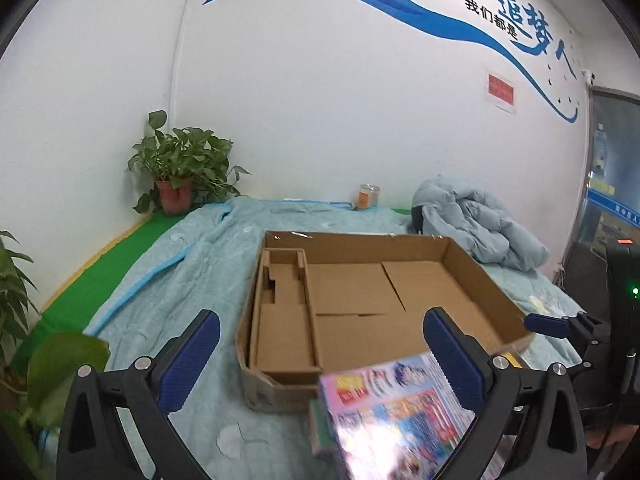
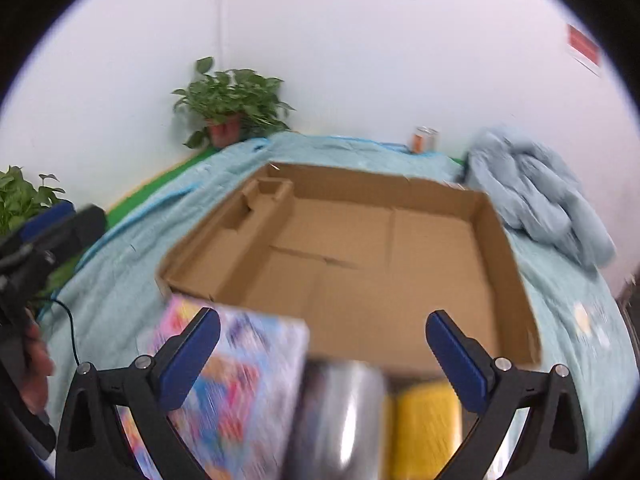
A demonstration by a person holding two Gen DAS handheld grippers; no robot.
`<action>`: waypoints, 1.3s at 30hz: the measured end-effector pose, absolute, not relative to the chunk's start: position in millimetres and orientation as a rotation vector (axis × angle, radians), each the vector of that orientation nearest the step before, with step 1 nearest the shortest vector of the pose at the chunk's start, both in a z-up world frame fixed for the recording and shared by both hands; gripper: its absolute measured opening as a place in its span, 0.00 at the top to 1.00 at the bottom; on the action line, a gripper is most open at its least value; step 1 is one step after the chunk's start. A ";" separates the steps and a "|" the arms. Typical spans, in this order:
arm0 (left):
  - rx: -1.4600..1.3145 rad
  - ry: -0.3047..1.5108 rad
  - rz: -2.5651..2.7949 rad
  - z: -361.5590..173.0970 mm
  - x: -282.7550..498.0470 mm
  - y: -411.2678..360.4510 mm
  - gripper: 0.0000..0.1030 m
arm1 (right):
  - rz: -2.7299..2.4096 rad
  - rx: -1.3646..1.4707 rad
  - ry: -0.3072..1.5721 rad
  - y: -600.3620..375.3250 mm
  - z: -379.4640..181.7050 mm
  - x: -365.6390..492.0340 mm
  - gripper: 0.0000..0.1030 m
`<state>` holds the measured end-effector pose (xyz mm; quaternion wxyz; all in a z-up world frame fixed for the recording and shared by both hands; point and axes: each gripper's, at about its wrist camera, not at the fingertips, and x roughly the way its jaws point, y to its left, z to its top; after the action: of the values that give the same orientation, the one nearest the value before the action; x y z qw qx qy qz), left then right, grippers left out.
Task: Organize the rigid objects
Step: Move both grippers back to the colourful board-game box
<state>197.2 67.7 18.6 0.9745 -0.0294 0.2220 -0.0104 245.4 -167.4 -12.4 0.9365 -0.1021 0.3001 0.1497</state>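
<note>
We face a white wall (image 1: 320, 112) with a blue swoosh (image 1: 400, 4), blue and black characters (image 1: 520, 20) and a red notice (image 1: 501, 90). A light blue quilt (image 1: 192, 264) covers a green mat (image 1: 100, 280) whose strip shows along the left. A potted plant (image 1: 180, 172) stands in the corner, another plant (image 1: 16, 288) at the left edge. A small jar (image 1: 367, 196) sits by the wall, near a heap of pale blue bedding (image 1: 480, 224). At right we see a dark door (image 1: 612, 168). Light is even and soft

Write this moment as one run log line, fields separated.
left gripper: open | right gripper: open | cardboard box: empty | colourful book: outside box
</note>
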 end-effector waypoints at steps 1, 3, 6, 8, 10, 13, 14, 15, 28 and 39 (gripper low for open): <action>-0.046 0.452 -0.014 16.5 191.4 60.6 0.00 | 0.291 -0.202 0.612 -175.0 -10.6 243.7 0.01; -0.024 0.461 -0.015 13.6 178.6 44.6 0.00 | 0.270 -0.182 0.593 -189.7 -13.4 232.6 0.01; -0.013 0.479 -0.026 7.4 159.8 25.9 0.00 | 0.264 -0.166 0.587 -202.7 -17.6 220.0 0.01; -0.021 0.500 -0.024 3.3 151.6 17.4 0.01 | 0.263 -0.154 0.588 -209.5 -20.4 212.4 0.08; -0.033 0.507 -0.021 0.7 144.6 11.9 0.06 | 0.241 -0.153 0.580 -216.4 -22.5 205.7 0.59; -0.039 0.531 -0.016 -3.5 131.9 3.6 0.45 | 0.192 -0.148 0.591 -228.2 -24.6 202.7 0.87; -0.036 0.542 -0.001 -3.5 132.0 4.3 0.45 | 0.206 -0.140 0.584 -232.4 -23.9 200.6 0.86; -0.037 0.542 0.006 -4.1 128.8 3.1 0.42 | 0.222 -0.146 0.567 -234.5 -23.2 197.2 0.73; -0.202 0.708 -0.143 -18.2 141.2 43.2 0.01 | 0.469 -0.217 0.550 -221.1 -31.3 176.5 0.01; -0.391 0.942 -0.297 -74.6 188.7 63.5 0.01 | 0.819 -0.199 0.677 -169.1 -58.7 172.0 0.01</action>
<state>188.7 63.5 -74.6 0.8624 -0.1863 0.4490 -0.1415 172.0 -169.1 -58.7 0.8574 -0.0949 0.3221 0.3900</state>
